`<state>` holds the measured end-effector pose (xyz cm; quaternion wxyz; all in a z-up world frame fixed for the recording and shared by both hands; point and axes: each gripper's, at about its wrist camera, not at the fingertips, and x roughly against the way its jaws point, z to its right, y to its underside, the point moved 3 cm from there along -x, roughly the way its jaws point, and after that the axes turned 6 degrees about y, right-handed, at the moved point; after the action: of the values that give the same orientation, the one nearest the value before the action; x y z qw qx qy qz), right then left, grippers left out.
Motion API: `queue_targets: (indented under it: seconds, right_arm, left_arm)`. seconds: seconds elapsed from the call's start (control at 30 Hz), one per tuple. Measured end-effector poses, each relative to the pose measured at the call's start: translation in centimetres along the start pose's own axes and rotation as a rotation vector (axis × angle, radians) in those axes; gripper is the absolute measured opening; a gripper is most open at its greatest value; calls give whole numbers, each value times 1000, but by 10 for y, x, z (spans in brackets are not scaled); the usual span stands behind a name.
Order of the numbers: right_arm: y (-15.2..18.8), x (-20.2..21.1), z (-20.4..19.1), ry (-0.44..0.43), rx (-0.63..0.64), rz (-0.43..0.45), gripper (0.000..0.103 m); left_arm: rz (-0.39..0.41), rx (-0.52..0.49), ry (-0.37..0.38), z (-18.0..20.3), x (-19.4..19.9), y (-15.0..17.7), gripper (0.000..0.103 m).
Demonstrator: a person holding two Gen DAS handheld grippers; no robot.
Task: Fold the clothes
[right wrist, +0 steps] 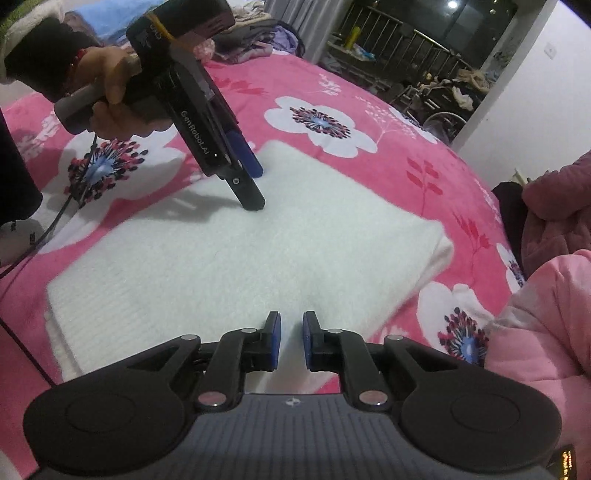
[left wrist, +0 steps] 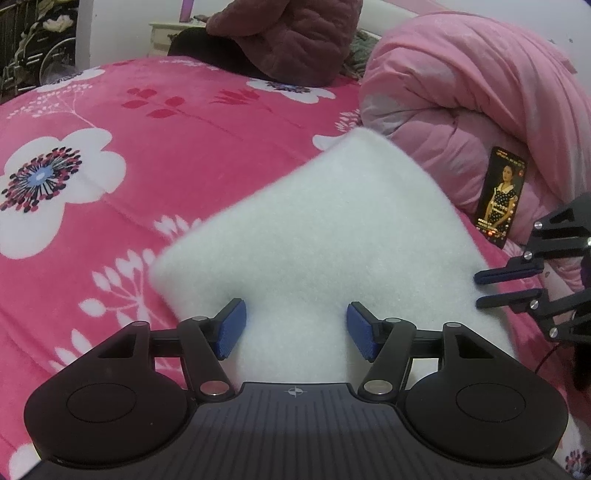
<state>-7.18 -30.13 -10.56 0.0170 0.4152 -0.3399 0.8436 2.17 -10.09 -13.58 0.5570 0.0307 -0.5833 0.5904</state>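
White folded garment (right wrist: 236,254) lies flat on bed, roughly rectangular, layered edges visible at its L and R ends in right wrist view. Open pink floral bedspread (left wrist: 110,206) on the far and L side in left wrist view; R side boxed in by a rolled pink quilt (left wrist: 461,96), w/ a lit phone (left wrist: 503,195) propped against it, near the garment's corner. Seated person in dark red padded jacket (left wrist: 291,33) at far edge of bed. Room bkgd: white wall, dark railing, clutter, blurry.

Left gripper (left wrist: 295,328): jaws spread wide, nothing between them, tips over garment's near part; in right wrist view it's angled steeply down, tips on or just above the fabric, can't tell which. Hand (right wrist: 118,96) wraps its handle, dark sleeve.

Right gripper (right wrist: 291,339): jaws narrowed to a small gap, not pinching anything, at garment's near edge.
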Motion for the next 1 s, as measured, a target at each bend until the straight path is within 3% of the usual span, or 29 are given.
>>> queue_targets:
  seconds: [0.17,0.23,0.27,0.33,0.6,1.0]
  right_arm:
    - [-14,-2,5,-2,-77,-92,22]
    - [-20,-5,16,-52,-183,-139,44]
    - [-23,-6,22,-90,-244,-161,73]
    - [-26,-7,30,-150,-369,-196,103]
    - [-44,6,37,-177,-445,-129,103]
    - [-63,19,45,-113,-557,-46,103]
  left_arm:
    - [2,12,-12,1,0,0,62]
    - [3,15,-13,1,0,0,62]
    - [3,16,-12,1,0,0,62]
    - [-1,18,-11,0,0,-1,62]
    - [-2,23,-12,0,0,0,62]
    - [-1,39,-13,0,0,-1,63]
